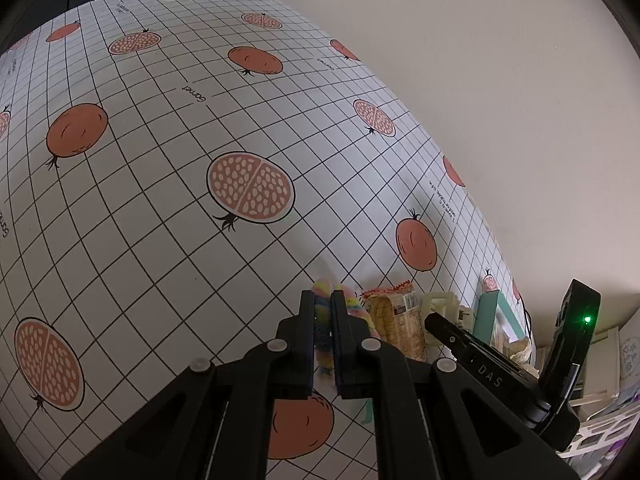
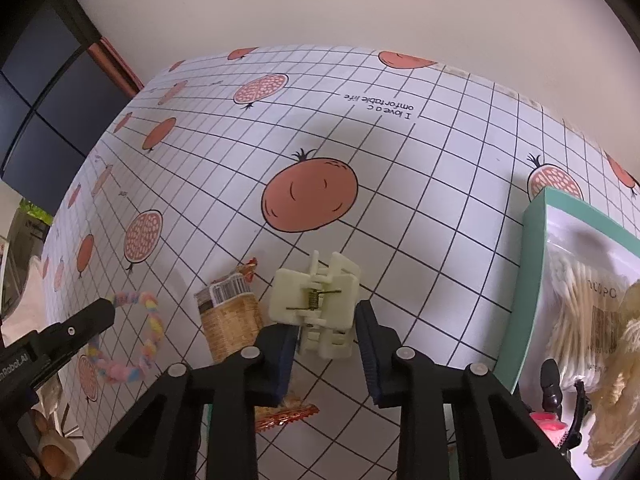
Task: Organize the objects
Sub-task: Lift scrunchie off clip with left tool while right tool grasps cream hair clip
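Fuzzy pastel ring (image 2: 132, 340), ridged cream clip (image 2: 320, 304)

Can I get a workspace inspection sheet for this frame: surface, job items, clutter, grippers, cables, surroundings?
Surface: grid-pattern tablecloth printed with pomegranates, flat.
Job's things: cream hair claw clip on the cloth; pastel fuzzy hair tie; snack packet lying between them; teal box at right holding a bag of cotton swabs.
Clutter: black hair clip and pink item by the box; cream fibrous bundle.
Grippers: left gripper shut on the hair tie; right gripper open, claw clip between the fingers, pads not pressing.
Cables: nothing seen.
Surroundings: plain wall behind; dark cabinet at left.
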`<state>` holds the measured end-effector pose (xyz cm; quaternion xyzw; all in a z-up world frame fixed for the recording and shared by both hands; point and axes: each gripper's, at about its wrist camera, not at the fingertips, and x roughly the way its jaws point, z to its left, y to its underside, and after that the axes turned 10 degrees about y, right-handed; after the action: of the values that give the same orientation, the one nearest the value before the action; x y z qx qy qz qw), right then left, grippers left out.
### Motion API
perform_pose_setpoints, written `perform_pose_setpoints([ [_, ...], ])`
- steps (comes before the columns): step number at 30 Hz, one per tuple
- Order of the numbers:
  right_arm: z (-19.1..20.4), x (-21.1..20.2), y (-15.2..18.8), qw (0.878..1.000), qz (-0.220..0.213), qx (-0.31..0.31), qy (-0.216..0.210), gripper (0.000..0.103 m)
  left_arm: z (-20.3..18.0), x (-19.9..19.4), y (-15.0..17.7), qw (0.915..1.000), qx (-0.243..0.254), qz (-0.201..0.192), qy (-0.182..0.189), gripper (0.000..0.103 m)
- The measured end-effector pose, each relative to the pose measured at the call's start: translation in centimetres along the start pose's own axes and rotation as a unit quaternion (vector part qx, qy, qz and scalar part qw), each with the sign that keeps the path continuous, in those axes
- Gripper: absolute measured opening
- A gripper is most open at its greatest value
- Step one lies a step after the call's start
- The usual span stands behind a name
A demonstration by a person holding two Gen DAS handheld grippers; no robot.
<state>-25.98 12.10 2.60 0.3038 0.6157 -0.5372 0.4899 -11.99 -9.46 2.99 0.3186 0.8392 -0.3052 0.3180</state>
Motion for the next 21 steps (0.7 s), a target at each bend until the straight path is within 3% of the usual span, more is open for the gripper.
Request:
perform_pose_setpoints([
  [4,0.2,-0.2,0.1,1.000,-0.002,-0.006,-0.001,0.029,-0.2,0.0,0.1,1.0000,0.002,-0.001,0.000,0.007],
  [7,0.1,-0.6,-0.1,1.000,-0.007,-0.007,-0.005,0.019,-0.4,0.0,0.2,1.0000,0.004,0.000,0.001,0.007],
  [21,-2.3,-4.1,-0.1,0.999,-0.034,0.007,-0.008,0.018,-3.0,-0.9,0.3,0.9994,0.029,-0.011,0.014,0.007],
])
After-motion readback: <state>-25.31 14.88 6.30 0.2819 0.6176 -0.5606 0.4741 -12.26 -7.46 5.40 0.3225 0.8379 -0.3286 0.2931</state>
